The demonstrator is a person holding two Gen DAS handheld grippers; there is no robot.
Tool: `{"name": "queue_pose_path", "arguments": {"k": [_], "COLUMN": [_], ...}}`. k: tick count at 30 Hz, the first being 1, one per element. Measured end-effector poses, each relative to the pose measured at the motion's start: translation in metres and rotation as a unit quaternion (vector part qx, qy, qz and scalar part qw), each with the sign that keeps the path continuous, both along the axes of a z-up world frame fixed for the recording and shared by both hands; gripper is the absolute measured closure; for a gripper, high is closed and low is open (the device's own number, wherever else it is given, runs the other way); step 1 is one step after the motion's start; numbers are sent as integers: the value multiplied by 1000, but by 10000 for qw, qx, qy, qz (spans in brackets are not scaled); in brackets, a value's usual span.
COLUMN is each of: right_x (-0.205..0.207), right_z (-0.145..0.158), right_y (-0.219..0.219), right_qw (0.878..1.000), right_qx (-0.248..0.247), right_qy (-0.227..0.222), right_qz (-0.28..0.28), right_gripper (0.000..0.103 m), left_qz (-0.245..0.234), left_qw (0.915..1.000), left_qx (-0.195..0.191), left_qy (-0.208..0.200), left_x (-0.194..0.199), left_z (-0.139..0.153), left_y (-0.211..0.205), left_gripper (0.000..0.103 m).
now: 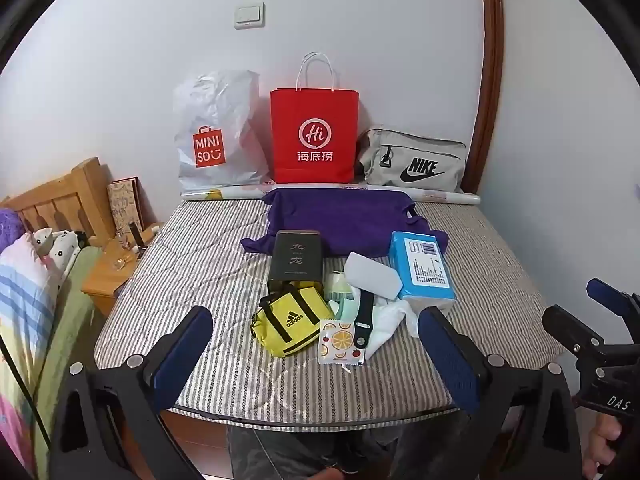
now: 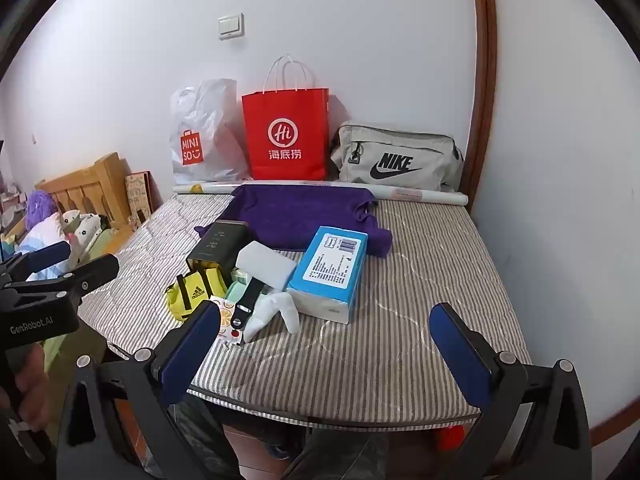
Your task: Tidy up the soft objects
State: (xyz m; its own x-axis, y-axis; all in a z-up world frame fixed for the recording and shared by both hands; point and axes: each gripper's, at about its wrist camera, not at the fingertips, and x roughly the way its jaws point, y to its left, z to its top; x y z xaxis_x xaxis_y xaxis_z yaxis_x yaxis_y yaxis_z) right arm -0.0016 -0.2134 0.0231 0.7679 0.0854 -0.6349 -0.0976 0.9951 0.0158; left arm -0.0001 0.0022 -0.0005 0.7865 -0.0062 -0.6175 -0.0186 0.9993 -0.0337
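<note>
Both tools hang spread and empty over the near edge of a striped bed: the left tool at 6 o'clock below a heap of small goods, the right tool beside it. In the heap, a yellow pouch sits at 9 o'clock of a white sock; a tissue pack lies at 2 o'clock. A purple cloth spreads at 12 o'clock, before three bags against the wall.
</note>
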Motion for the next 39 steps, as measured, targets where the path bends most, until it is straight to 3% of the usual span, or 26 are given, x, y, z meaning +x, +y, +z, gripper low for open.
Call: {"name": "queue_pose_path", "arguments": {"k": [39], "right_x": [-5], "right_z": [2], "right_y": [0], "right_qw": [10000], "right_qx": [-12], "right_qy": [-14], "right_qz": [30], "right_gripper": [0], "left_qz": [8], "left_qw": [10000], "left_qx": [86], "left_qy": [8], "left_x": [-7], "left_z": [-1], "left_y": [8], "left_gripper": [0]}}
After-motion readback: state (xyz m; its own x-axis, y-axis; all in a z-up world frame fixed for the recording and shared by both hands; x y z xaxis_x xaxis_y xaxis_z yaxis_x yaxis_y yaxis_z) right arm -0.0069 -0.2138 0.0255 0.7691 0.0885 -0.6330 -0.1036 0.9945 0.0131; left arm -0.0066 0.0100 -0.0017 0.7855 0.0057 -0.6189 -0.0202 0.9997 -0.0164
